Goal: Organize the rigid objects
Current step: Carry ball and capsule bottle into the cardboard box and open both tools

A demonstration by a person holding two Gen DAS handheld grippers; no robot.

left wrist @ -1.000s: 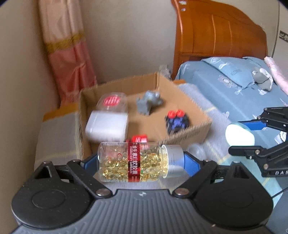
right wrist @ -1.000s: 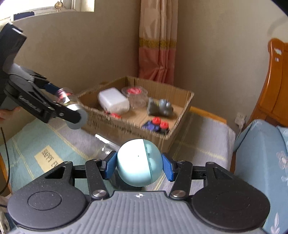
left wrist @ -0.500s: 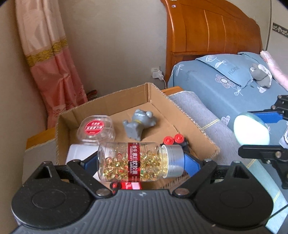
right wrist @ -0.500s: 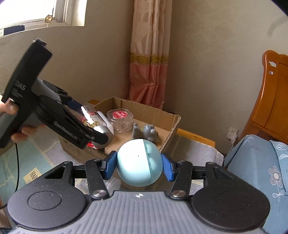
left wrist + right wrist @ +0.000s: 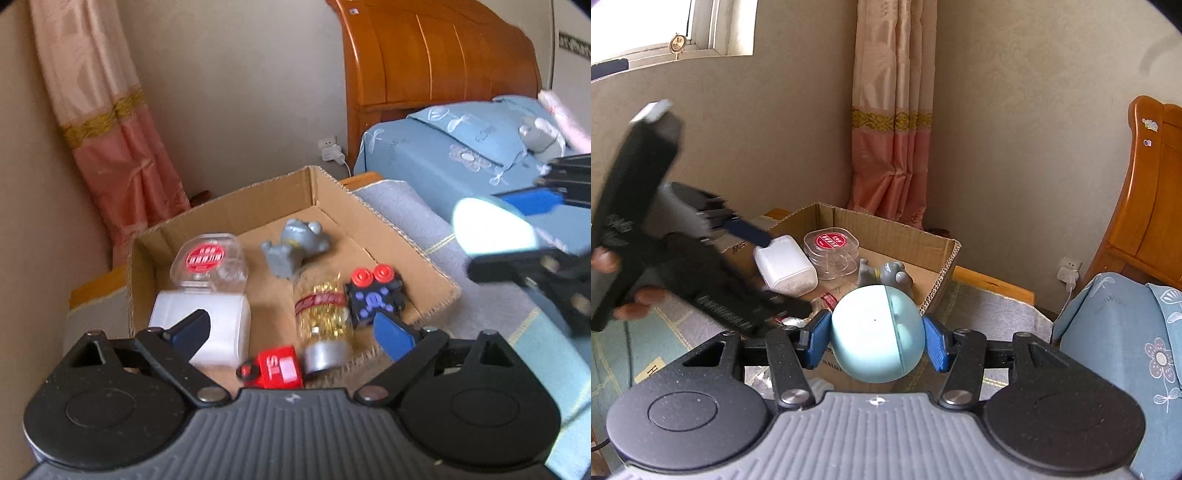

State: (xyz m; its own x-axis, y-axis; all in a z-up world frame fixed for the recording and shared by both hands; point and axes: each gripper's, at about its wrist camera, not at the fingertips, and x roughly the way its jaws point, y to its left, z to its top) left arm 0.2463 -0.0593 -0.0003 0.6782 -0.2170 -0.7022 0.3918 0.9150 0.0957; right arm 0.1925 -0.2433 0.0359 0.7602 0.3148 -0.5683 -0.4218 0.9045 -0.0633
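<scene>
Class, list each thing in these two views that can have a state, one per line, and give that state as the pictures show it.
Left gripper: jaws open, holding nothing.
Right gripper: jaws shut on the ball.
Ball: held above the box's near edge.
Capsule bottle: capped, lying in the box.
Cardboard box: open-topped.
Clear container: lid on.
White container: lying on its side.
Grey figurine: tipped over.

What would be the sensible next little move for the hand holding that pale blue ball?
Probably carry the ball forward over the cardboard box and let go. The right gripper is shut on it short of the box, while the left gripper is open, its capsule bottle already lying inside.
</scene>
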